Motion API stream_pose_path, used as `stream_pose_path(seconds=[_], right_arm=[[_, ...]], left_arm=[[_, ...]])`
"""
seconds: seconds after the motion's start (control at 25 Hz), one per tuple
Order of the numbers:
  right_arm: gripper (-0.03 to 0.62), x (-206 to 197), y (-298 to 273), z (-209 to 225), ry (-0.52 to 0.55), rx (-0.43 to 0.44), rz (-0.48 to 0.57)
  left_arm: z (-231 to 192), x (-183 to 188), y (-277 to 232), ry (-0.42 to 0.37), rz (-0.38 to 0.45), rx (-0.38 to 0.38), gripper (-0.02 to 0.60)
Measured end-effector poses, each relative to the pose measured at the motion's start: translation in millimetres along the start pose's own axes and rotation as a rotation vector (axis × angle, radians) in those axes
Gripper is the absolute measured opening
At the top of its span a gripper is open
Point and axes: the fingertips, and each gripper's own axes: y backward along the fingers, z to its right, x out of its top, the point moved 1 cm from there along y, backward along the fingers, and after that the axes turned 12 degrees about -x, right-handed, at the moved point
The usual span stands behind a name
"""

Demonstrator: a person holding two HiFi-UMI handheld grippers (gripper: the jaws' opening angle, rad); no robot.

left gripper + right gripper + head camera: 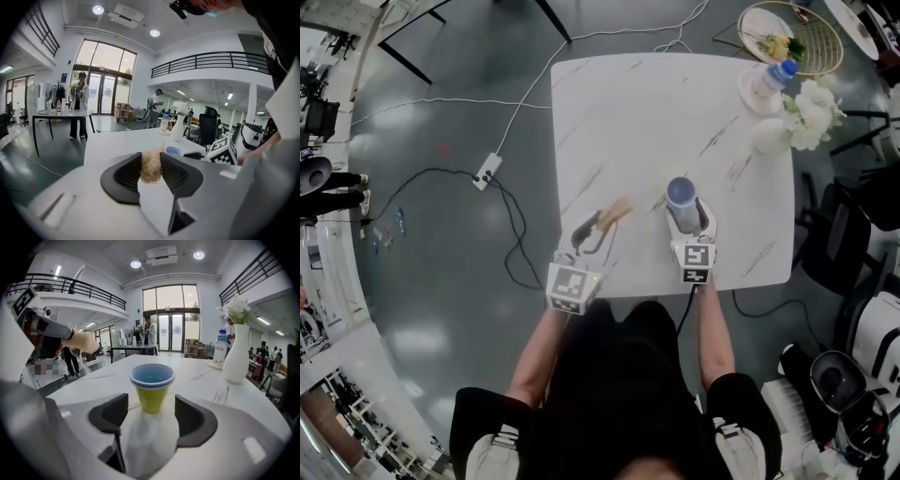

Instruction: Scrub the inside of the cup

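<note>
A yellow cup with a blue rim [151, 385] stands upright on the white marble table [637, 112], near its front edge in the head view [681, 193]. My right gripper [151, 405] is open; the cup's base sits at the jaw tips, with a gap on each side. In the head view this gripper [691, 216] reaches the cup from the near side. My left gripper [151, 163] is shut on a straw-coloured scrubber tuft [151, 165]. It hovers left of the cup [594, 229], and the scrubber [615, 212] points toward the cup. The cup's inside looks blue.
A white vase with white flowers [772, 136] and a water bottle on a plate [769, 81] stand at the table's far right corner. A gold wire stand [806, 42] is beyond. Dark chairs [848, 239] flank the right edge. A power strip and cables [487, 171] lie on the floor at left.
</note>
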Motion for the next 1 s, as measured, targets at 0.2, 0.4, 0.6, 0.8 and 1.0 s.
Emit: stream_pose_path(seconds=[0.2, 0.4, 0.6, 0.8, 1.0], right_arm=[[0.301, 6, 21, 7, -0.037, -0.048, 0.016], [0.293, 31, 47, 5, -0.045, -0.091, 0.078], [0.273, 58, 74, -4, -0.052, -0.111, 0.137], [0.162, 87, 99, -17, -0.034, -0.124, 0.195], [0.091, 117, 118, -35, -0.024, -0.131, 0.246]], left_arm=[[3, 4, 11, -0.018, 0.004, -0.017, 0.130], [8, 14, 22, -0.048, 0.020, -0.044, 0.130], [11, 26, 38, -0.076, 0.041, -0.066, 0.130], [15, 40, 54, -0.099, 0.066, -0.079, 0.130], [16, 63, 69, -0.134, 0.102, -0.098, 0.130]])
